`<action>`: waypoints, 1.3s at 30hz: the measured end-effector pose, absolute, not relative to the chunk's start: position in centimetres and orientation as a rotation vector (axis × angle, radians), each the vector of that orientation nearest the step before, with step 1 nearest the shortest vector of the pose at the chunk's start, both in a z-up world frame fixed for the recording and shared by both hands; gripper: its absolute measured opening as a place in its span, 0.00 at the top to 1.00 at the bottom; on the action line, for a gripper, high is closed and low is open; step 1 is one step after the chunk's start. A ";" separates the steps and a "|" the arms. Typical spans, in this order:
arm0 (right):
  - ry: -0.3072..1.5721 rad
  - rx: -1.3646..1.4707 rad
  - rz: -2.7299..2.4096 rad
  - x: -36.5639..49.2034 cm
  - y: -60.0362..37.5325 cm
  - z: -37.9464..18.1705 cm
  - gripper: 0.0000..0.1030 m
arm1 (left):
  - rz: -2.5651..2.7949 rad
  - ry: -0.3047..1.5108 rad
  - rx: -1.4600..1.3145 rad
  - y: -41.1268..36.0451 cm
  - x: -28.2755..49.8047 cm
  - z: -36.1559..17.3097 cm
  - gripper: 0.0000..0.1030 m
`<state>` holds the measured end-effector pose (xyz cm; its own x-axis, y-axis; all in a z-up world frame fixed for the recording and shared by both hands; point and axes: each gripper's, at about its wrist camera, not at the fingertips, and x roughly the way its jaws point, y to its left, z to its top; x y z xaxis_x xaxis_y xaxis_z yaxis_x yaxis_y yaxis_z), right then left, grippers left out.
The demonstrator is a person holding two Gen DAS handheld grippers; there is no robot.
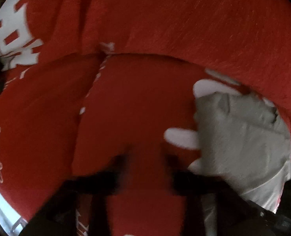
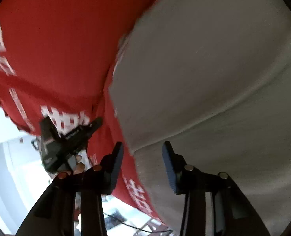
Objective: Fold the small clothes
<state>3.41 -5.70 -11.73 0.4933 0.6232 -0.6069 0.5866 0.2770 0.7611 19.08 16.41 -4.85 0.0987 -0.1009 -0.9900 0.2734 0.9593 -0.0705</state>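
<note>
Left wrist view: left tongs (image 1: 145, 161), blurred, jaws apart, empty, above the red cloth (image 1: 165, 19); grey garment (image 1: 239, 137) lies bunched at right. Right wrist view: right tongs (image 2: 143, 157) wide apart, empty, at the grey garment's (image 2: 214, 68) edge. Folding appears barely begun.

A red cloth (image 1: 145, 108) printed with white characters and thin white lettering fills both views. On it lies a plain pale grey garment (image 2: 214, 74), with white patches at its edge in the left view. The right gripper (image 2: 143, 153) is black, with dark blue finger pads (image 2: 168, 157).
</note>
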 end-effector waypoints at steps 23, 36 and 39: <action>1.211 1.265 0.023 2.3 -3.4 -10.3 0.86 | -0.303 1.447 0.208 18.4 13.3 -5.1 0.00; 1.048 1.281 -0.585 -9.4 -25.2 -10.7 0.92 | -0.375 1.412 0.340 9.1 10.9 -8.0 0.00; 1.056 1.266 -0.571 -10.2 -26.1 -10.4 0.93 | -0.369 1.408 0.332 9.9 10.4 -8.3 0.00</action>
<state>-10.20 -26.07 -10.43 0.4444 0.1933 -0.8747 0.8377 0.2564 0.4823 10.43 9.90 -8.33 0.1233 -0.0529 -0.9910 0.4403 0.8978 0.0069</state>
